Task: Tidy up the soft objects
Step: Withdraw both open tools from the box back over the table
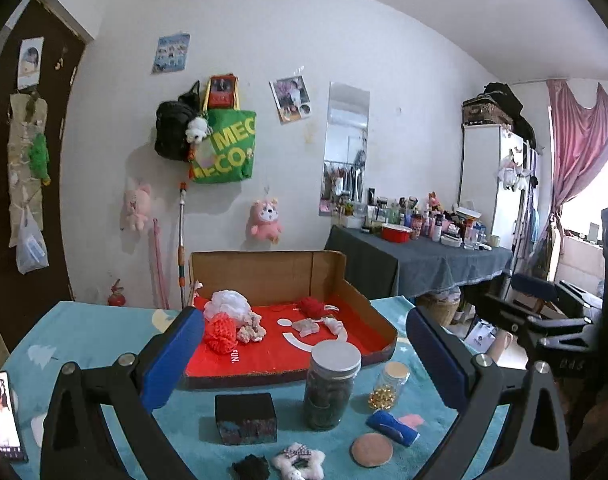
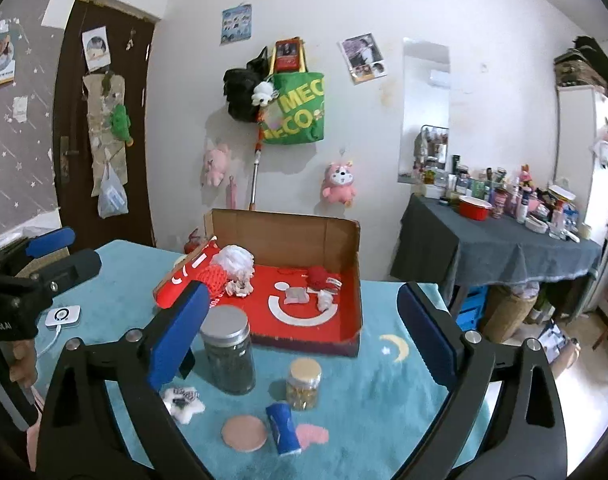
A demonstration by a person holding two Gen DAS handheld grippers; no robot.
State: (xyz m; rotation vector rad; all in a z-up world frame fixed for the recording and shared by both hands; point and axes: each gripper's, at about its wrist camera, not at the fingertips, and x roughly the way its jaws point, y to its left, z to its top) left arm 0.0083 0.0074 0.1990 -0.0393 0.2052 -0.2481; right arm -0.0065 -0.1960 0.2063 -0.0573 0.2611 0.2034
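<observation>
A cardboard box [image 1: 264, 276] with a red floor stands on the teal cloth and holds a white pouf [image 1: 228, 302], an orange knit piece [image 1: 220, 332], a red yarn ball [image 1: 311, 306] and small cloth bits. In front of it lie a white star plush [image 1: 300, 462], a black fluffy tuft [image 1: 250, 468], a round beige puff [image 1: 371, 450], a blue roll [image 1: 391, 426] and a pink scrap [image 2: 313, 436]. My left gripper [image 1: 304, 320] and right gripper [image 2: 304, 292] both hover open above these, nothing between the fingers.
A tall metal-lidded jar [image 1: 329, 384], a small jar of gold beads [image 1: 387, 388] and a black block [image 1: 246, 416] stand among the soft things. A phone [image 1: 2, 416] lies at the left edge. A cluttered side table [image 2: 503, 248] stands to the right.
</observation>
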